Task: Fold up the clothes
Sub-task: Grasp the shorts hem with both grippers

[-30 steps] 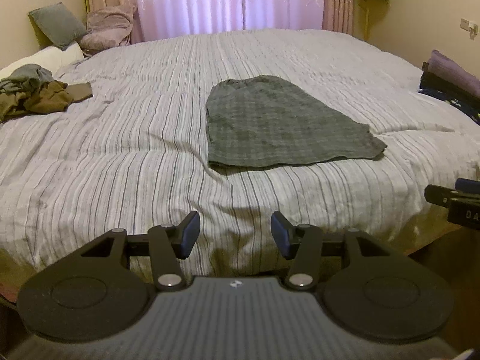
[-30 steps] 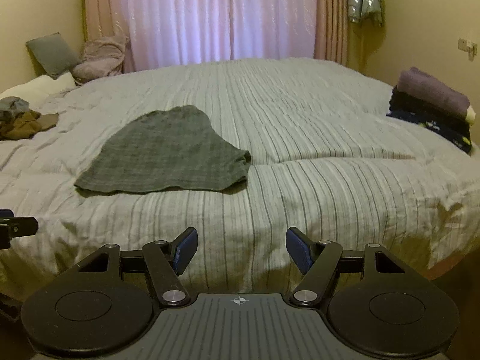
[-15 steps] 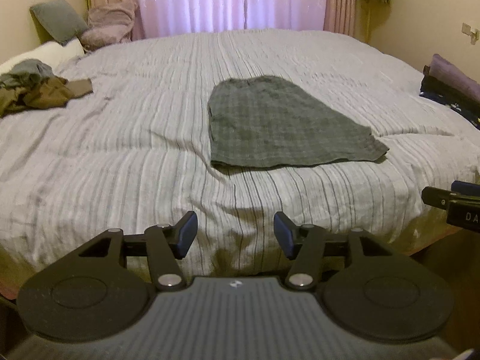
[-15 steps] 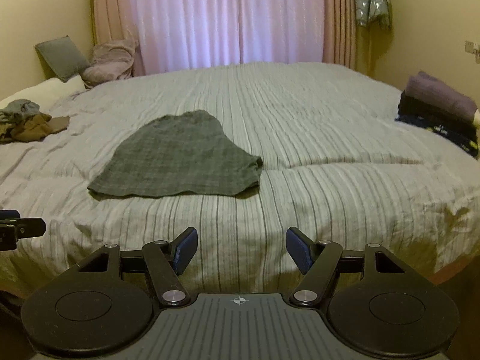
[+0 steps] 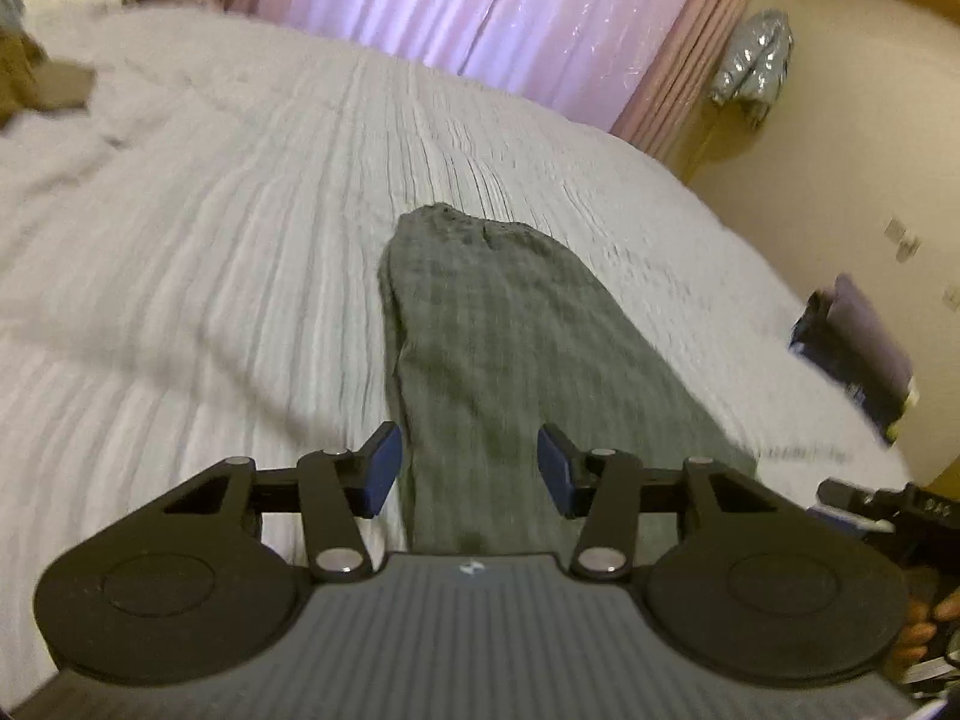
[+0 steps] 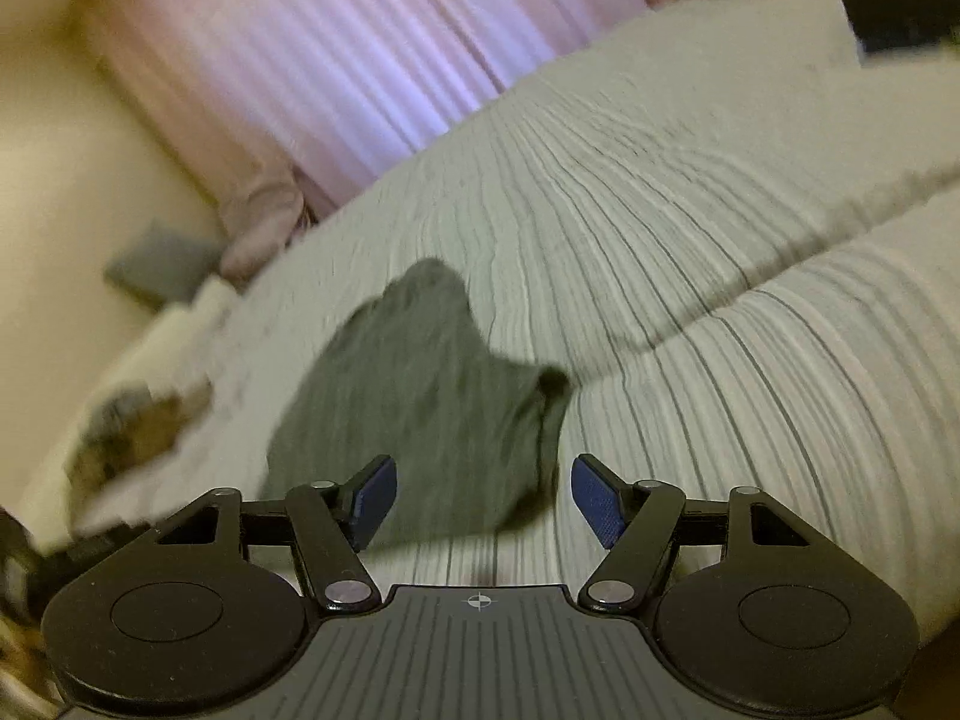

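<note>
We have the left gripper (image 5: 467, 468) spread wide with nothing between its blue pads, poised over the near end of the dark grey checked garment (image 5: 498, 348), which lies flat on the pale striped quilted bedcover (image 5: 198, 252). Our right gripper (image 6: 483, 501) is likewise parted and empty, tilted, with the garment's near right corner just ahead of its left finger. Both views are smeared by motion blur. Behind the bed hang pink pleated curtains (image 5: 480, 18). At the bed's right edge we see a stack of folded dark and purple clothes (image 5: 858, 348); far left, a blurred heap of brown and grey clothing (image 6: 132, 426). A hand (image 5: 924, 624) shows at the lower right corner.
</note>
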The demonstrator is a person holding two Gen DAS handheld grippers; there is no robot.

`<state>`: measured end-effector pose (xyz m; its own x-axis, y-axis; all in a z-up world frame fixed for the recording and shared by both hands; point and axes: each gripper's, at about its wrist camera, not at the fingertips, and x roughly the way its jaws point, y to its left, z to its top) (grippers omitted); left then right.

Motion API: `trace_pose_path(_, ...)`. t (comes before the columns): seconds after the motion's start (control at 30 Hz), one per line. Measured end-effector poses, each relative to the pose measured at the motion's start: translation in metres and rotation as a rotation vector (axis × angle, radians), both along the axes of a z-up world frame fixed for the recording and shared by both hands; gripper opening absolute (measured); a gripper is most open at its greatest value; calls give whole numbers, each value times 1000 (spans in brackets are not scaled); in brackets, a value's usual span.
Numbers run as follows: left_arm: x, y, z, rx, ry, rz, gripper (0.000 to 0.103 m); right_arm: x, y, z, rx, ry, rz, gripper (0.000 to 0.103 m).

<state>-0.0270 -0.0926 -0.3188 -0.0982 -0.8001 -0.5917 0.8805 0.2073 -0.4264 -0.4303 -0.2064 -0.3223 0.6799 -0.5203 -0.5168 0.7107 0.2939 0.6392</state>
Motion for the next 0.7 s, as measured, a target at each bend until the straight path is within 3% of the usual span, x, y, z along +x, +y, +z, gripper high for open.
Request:
trace_pose_path(0.07, 17, -21, -10, 12, 49, 6, 45, -2, -26, -8, 56, -41, 11, 69)
trace_pose_path(0.17, 41, -46, -27, 48, 117, 28, 44, 6, -54, -19, 104, -31, 52, 69)
trace_pose_path(0.3, 60, -51, -53, 95, 243, 21, 44, 15, -81, -31, 164, -35, 104, 68)
trace_pose_path(0.57, 54, -25, -65, 99, 334, -82, 42, 11, -79, -28, 252, -40, 224, 67)
trace_pose_path(0.63, 56, -28, -69, 106, 379, -87, 40, 9, -77, -28, 280, -51, 250, 56)
trace_pose_path(0.7, 59, -31, -73, 113, 424, -92, 38, 7, -79, -32, 299, -70, 256, 55)
